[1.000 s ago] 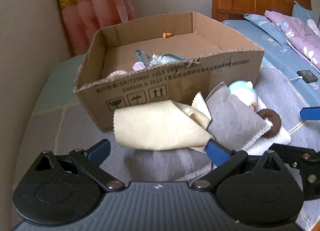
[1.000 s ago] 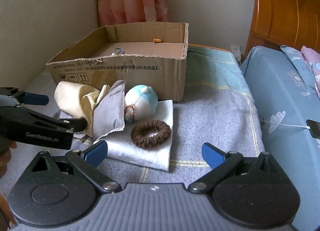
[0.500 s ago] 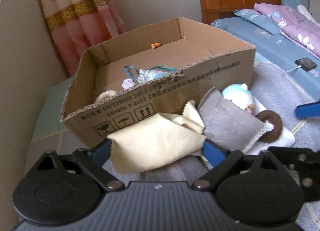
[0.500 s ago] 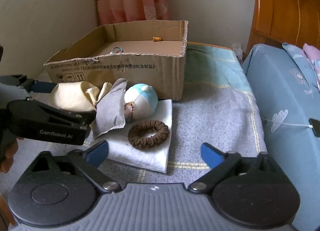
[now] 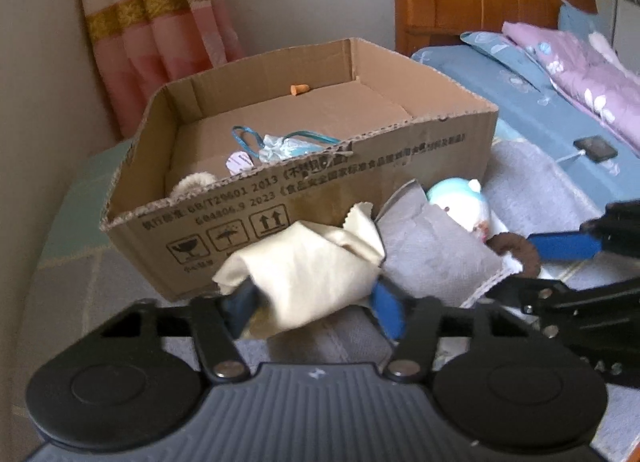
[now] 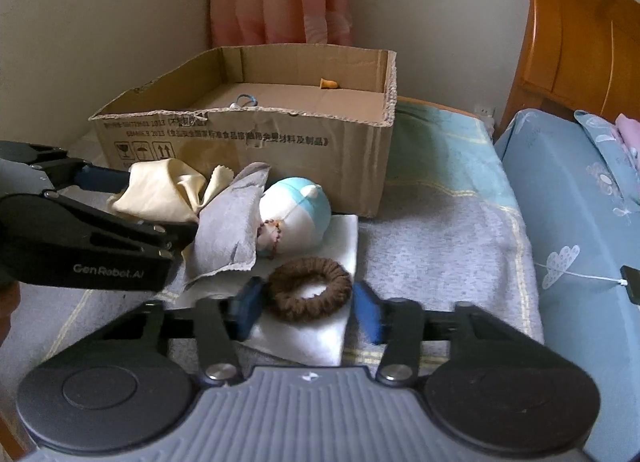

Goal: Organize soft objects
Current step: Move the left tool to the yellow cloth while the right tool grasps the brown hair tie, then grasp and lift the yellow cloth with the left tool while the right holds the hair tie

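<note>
A second ago both tongs stood wide apart. Now the left gripper (image 5: 310, 304) is clamped on the crumpled cream cloth (image 5: 304, 270) at lower centre. The right gripper (image 6: 306, 308) has narrowed around the brown knitted hair ring (image 6: 310, 288) — contact unclear — so both pickups for the open cardboard box (image 5: 360, 182) seem started.

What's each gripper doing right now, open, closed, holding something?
Left gripper: closed on the cream cloth.
Right gripper: partly closed around the brown hair tie, fingers on either side; contact cannot be told.

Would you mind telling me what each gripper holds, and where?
Left gripper pinches the cream cloth at its near bunched end; right gripper straddles the brown scrunchie, not yet gripping.
</note>
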Action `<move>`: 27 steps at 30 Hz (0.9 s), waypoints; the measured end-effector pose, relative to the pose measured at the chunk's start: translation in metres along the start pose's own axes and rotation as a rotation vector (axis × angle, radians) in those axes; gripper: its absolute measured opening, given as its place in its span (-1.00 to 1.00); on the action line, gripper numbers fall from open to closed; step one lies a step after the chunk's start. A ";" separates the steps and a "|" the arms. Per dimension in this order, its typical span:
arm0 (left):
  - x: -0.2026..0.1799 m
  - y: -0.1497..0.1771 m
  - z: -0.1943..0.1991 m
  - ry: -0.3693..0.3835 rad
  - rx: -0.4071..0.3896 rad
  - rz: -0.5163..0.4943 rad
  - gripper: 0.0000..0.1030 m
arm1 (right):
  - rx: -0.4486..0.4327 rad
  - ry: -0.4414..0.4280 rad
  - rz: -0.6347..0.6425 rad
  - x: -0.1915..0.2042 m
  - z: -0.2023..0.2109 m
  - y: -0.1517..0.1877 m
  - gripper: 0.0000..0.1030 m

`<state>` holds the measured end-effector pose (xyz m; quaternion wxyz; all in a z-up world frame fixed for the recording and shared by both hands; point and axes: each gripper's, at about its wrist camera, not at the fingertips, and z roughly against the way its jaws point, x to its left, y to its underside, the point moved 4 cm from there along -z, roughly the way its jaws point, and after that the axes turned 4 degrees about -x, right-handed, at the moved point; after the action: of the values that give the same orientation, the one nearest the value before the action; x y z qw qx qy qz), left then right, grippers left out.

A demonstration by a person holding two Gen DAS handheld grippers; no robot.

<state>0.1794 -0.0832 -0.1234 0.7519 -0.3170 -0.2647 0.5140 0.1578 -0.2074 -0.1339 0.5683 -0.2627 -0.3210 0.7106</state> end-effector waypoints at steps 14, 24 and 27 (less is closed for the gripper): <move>0.011 0.003 0.046 0.031 -0.028 0.030 -0.54 | -0.048 0.002 -0.001 0.007 0.028 0.001 -0.21; 0.013 0.025 0.079 -0.002 -0.027 0.036 -0.47 | -0.025 -0.024 0.024 0.021 0.049 0.018 -0.21; 0.011 0.030 0.075 -0.016 -0.020 0.044 0.24 | -0.002 -0.028 0.035 0.024 0.048 0.024 -0.21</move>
<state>0.1107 -0.0489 -0.0961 0.7350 -0.3261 -0.2687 0.5304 0.1017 -0.1949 -0.1208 0.5509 -0.2587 -0.3249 0.7239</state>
